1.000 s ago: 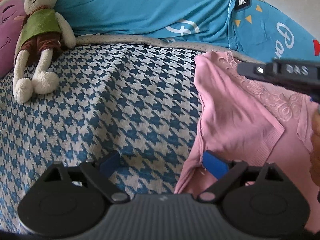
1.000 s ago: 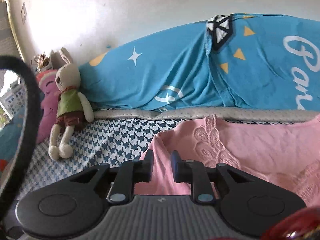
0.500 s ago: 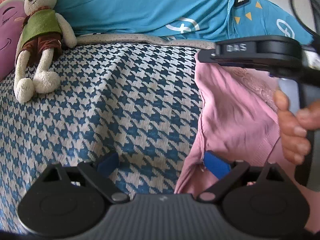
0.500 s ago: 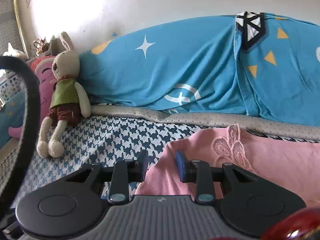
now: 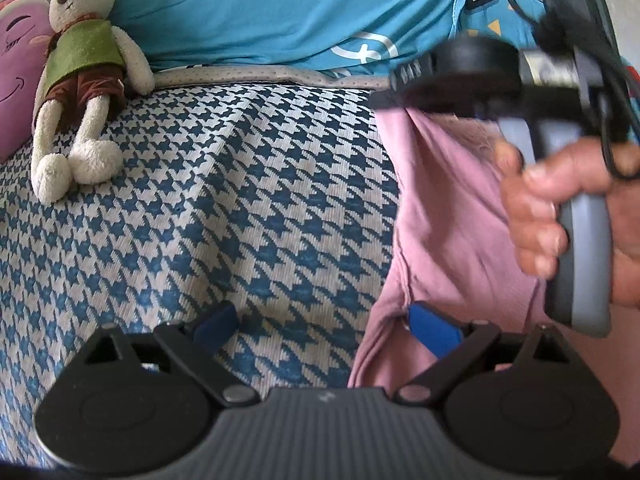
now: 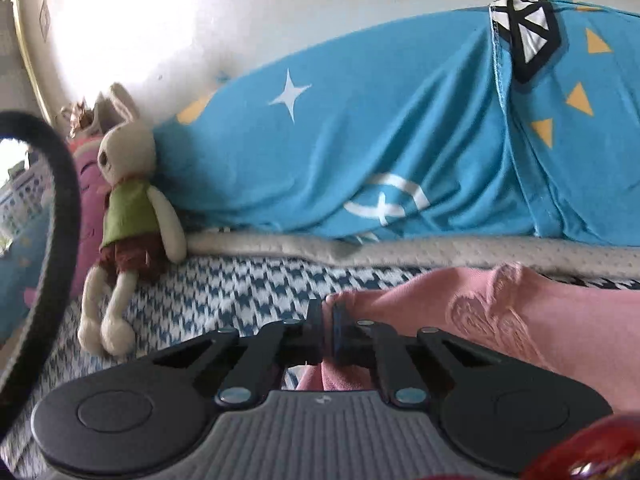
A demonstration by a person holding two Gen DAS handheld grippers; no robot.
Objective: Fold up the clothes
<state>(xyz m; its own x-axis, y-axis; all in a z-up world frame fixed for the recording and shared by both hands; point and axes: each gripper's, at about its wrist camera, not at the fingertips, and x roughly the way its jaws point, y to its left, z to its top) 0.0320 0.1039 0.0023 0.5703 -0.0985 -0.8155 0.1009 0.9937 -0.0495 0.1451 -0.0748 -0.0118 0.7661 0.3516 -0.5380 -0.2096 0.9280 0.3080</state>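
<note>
Nearest in the left wrist view, the left tongs (image 5: 326, 326) stand spread wide over the houndstooth bed cover (image 5: 224, 208), nothing between the pads. The left pad sits over bare cover; the right pad (image 5: 432, 330) lies at the near left edge of the pink garment (image 5: 452, 216), though whether it touches the cloth cannot be told. So the garment lies to the right of these tongs, and its left edge runs away from them toward the far side of the bed.

Farther along that same edge, the right tongs (image 6: 327, 330) are closing on the garment's far left corner, with a fold of pink cloth (image 6: 520, 312) pinched between the pads. The hand (image 5: 560, 216) gripping their handle hangs over the garment's middle. The rest of the cloth spreads to the right, lace trim showing.

Judged from this, the coming fold turns on that left edge: the right tongs have the far end, and the left tongs are nearer the loose near end and need only shift a little right to take it.

Beyond lie the stuffed rabbit (image 5: 80, 80) and the blue quilt (image 6: 380, 152) against the wall.
</note>
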